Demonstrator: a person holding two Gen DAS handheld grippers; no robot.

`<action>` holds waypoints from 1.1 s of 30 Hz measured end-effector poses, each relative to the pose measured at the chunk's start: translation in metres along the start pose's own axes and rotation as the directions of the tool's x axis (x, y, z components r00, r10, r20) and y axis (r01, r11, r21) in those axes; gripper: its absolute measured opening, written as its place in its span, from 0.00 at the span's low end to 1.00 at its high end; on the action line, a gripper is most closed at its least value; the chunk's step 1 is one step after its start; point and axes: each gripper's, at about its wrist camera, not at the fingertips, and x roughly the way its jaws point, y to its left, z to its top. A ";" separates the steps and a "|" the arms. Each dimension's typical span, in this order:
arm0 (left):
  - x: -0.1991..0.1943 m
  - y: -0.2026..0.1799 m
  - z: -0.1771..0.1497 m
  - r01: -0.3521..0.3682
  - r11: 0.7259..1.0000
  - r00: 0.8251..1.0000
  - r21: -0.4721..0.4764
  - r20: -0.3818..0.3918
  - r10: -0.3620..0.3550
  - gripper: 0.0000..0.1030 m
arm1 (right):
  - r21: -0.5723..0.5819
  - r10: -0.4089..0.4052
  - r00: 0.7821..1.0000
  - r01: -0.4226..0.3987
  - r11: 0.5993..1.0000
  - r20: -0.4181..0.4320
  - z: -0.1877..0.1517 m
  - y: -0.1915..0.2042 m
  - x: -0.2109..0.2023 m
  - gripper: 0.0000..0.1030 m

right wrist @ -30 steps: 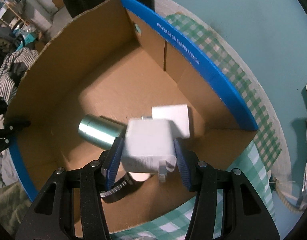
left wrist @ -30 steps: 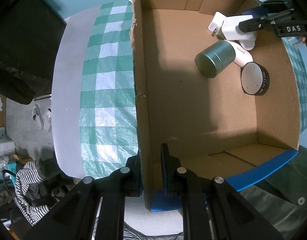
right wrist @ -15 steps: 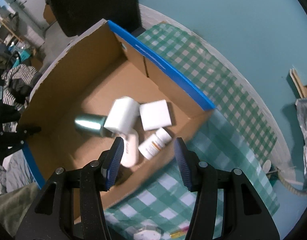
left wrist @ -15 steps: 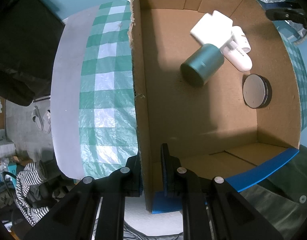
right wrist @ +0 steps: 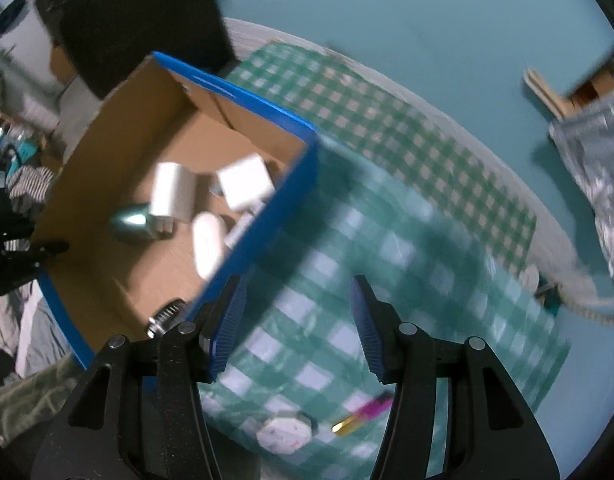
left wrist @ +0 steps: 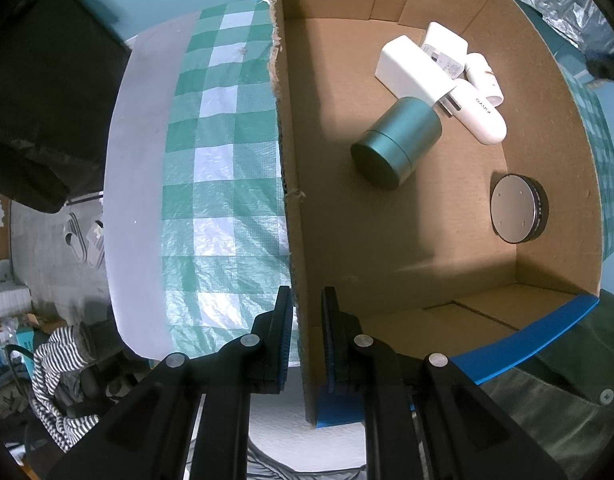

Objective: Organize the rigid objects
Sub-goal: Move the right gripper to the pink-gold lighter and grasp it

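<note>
we see the left gripper (left wrist: 305, 336) at the bottom centre of the left wrist view, jaws pinched on the near wall of the cardboard box (left wrist: 291, 184), one pad on each side of the wall. the box sits on a desk (left wrist: 119, 200) covered by a green checked cloth (left wrist: 219, 168). inside the box, well above the jaws in the frame: a teal metal canister (left wrist: 397, 148) lying on its side mid-frame, a white charger block (left wrist: 411, 70) leaning on its upper end, a second white charger (left wrist: 445, 46) just behind it, a white oval case (left wrist: 481, 114) and a small white bottle (left wrist: 485, 80) at upper right, and a round silver-topped disc (left wrist: 517, 214) at right, apart from the rest.

in the right wrist view, blurred, the right gripper (right wrist: 297, 316) is at bottom centre with jaws about halfway apart and nothing between them. it hangs over the cloth just right of the box's blue-edged wall (right wrist: 263, 220). the boxed items lie to the upper left of these jaws. below the jaws at the bottom of the frame, a round white object (right wrist: 285, 434) and a pink and gold stick (right wrist: 363, 414) lie on the cloth; we cannot tell what they are.
</note>
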 end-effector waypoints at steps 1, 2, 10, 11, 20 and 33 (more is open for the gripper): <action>0.000 0.000 0.000 0.001 1.000 1.000 -0.001 0.000 -0.001 0.12 | 0.023 -0.001 1.000 0.001 1.000 -0.006 -0.006 -0.007 0.002 0.52; 0.000 0.000 0.000 0.002 1.000 1.000 0.000 0.000 -0.002 0.12 | 0.054 -0.001 1.000 0.001 0.999 -0.015 -0.012 -0.015 0.004 0.52; 0.001 0.000 0.001 0.001 1.000 1.000 0.012 -0.004 -0.001 0.12 | 0.275 0.002 0.995 0.024 0.961 -0.096 -0.069 -0.068 0.026 0.52; 0.001 0.000 0.001 0.002 1.000 1.000 0.013 -0.005 -0.001 0.12 | 0.309 0.006 0.995 0.027 0.951 -0.104 -0.079 -0.076 0.029 0.52; 0.000 -0.001 0.002 0.002 0.999 1.000 0.033 -0.006 -0.002 0.12 | 0.477 0.053 0.989 0.018 0.879 -0.135 -0.128 -0.100 0.054 0.52; -0.003 -0.003 0.003 0.003 1.000 1.000 0.027 -0.001 -0.003 0.12 | 0.530 0.040 0.982 0.065 0.846 -0.185 -0.150 -0.105 0.090 0.52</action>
